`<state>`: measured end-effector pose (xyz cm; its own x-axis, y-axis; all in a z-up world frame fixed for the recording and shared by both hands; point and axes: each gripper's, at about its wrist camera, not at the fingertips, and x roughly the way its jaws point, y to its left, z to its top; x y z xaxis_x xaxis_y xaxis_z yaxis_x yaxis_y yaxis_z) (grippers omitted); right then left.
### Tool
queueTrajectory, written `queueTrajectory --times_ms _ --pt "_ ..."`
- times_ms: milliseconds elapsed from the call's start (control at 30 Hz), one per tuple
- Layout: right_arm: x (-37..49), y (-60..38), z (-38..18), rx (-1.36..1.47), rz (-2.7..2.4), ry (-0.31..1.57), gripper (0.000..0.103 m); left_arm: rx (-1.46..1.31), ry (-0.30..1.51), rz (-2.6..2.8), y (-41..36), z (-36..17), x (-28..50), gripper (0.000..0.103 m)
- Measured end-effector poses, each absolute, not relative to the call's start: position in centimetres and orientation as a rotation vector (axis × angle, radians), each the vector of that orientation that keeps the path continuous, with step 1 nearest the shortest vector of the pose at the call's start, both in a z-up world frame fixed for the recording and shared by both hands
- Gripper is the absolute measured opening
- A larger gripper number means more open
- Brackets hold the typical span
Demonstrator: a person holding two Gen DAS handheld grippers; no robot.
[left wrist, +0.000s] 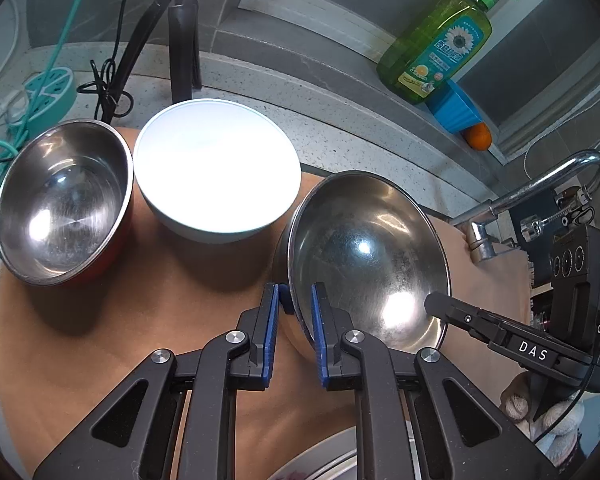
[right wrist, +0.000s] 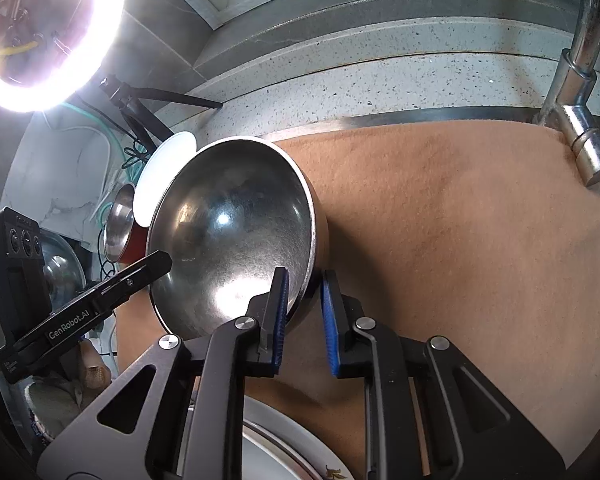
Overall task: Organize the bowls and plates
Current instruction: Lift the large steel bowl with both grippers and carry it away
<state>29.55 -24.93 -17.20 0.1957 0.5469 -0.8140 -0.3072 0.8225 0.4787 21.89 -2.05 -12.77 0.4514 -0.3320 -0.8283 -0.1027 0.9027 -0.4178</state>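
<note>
A large steel bowl [left wrist: 364, 256] stands tilted on the brown cloth [left wrist: 140, 320], its opening turned toward me. My left gripper [left wrist: 295, 292] is shut on its near-left rim, one blue pad inside and one outside. In the right wrist view my right gripper [right wrist: 304, 280] is shut on the opposite rim of the same steel bowl [right wrist: 236, 224]. A white bowl [left wrist: 216, 168] and a smaller steel bowl with a red outside [left wrist: 64, 200] sit upright behind it on the left. A plate's rim [right wrist: 276, 452] shows under the right gripper.
A chrome faucet [left wrist: 540, 192] rises at the cloth's right end. A green soap bottle [left wrist: 436, 48], a blue cup [left wrist: 452, 108] and an orange [left wrist: 478, 136] stand on the back ledge. A tripod [left wrist: 184, 40], cables and a teal power strip [left wrist: 48, 92] crowd the back left, under a ring light [right wrist: 52, 32].
</note>
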Motion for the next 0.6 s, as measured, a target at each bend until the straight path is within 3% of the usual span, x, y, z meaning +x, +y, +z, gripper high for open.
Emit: queueTrajectory --times_ms 600 --pt "27.2 -25.8 -14.6 0.217 0.644 1.186 0.017 -0.444 1.054 -0.154 -1.7 -11.0 19.4 0.014"
